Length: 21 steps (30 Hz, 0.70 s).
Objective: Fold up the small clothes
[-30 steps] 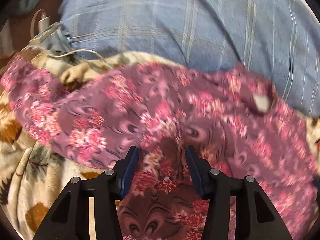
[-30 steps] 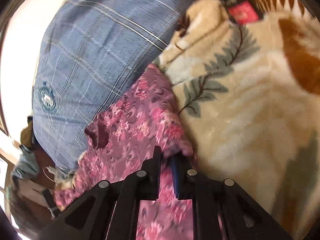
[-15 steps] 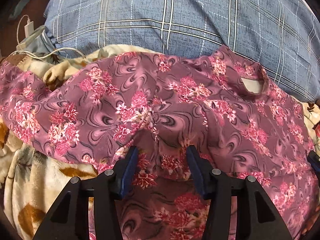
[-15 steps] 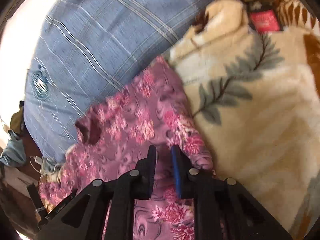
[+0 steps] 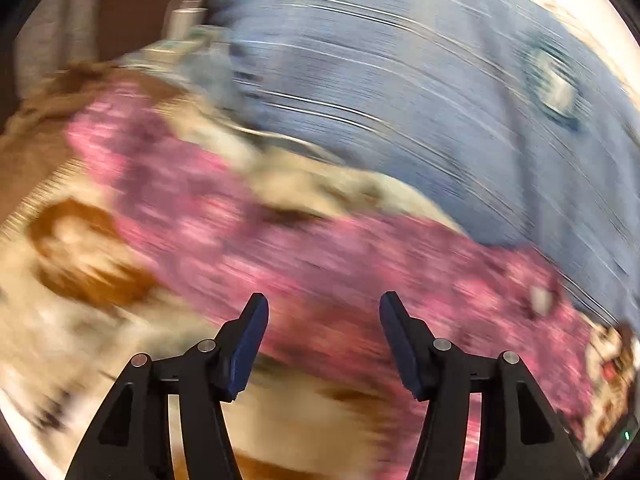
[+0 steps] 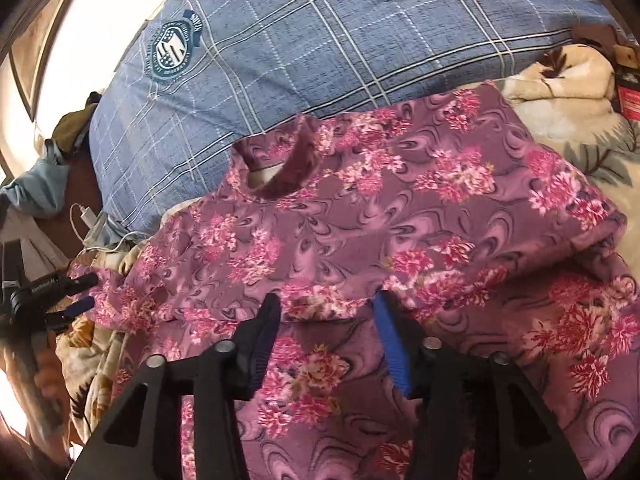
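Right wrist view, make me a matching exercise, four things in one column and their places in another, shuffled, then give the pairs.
Things:
1. pillow
2. floral top
3. charger
4. blanket

Places:
A. at the left edge, beside the pillow's corner
B. far side, against the top's collar
C. spread in the middle, a folded edge between the right gripper's opening jaws
D. at the right, underneath the top

Pairs: 1-B, 2-C, 3-A, 4-D
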### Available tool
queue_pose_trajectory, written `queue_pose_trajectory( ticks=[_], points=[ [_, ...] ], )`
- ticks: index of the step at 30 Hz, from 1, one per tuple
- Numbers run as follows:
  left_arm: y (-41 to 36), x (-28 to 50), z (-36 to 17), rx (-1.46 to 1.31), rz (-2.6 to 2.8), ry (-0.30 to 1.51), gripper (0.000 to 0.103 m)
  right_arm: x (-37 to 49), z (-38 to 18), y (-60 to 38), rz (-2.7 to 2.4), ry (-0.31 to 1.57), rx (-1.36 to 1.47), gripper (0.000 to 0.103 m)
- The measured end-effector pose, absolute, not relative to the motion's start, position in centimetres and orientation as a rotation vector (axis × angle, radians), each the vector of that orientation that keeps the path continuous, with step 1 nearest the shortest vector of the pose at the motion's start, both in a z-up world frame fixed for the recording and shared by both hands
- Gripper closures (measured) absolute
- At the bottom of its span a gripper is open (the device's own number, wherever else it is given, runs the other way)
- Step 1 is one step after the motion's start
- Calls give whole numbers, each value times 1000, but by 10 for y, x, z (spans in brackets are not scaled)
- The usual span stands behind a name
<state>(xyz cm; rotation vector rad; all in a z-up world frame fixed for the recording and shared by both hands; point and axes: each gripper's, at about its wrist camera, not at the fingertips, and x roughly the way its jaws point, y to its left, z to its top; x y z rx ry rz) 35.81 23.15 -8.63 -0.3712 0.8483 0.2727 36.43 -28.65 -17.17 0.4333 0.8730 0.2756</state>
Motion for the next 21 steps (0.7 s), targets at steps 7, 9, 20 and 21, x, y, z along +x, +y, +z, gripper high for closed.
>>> queue_pose_trajectory(
  ticks=[7, 9, 20, 21],
  points=[
    [369, 353, -72, -542, 456, 869, 45, 368, -172, -288, 289, 861, 456, 46],
    [394, 358, -79, -636, 449, 889, 45, 369, -172, -287, 294, 860, 458, 45],
    [424, 380, -96, -939, 317, 813, 84, 367, -174, -293, 312, 850, 487, 44],
    [425, 381, -99, -965, 291, 823, 93, 367, -174, -293, 314, 849, 489, 44]
  ],
)
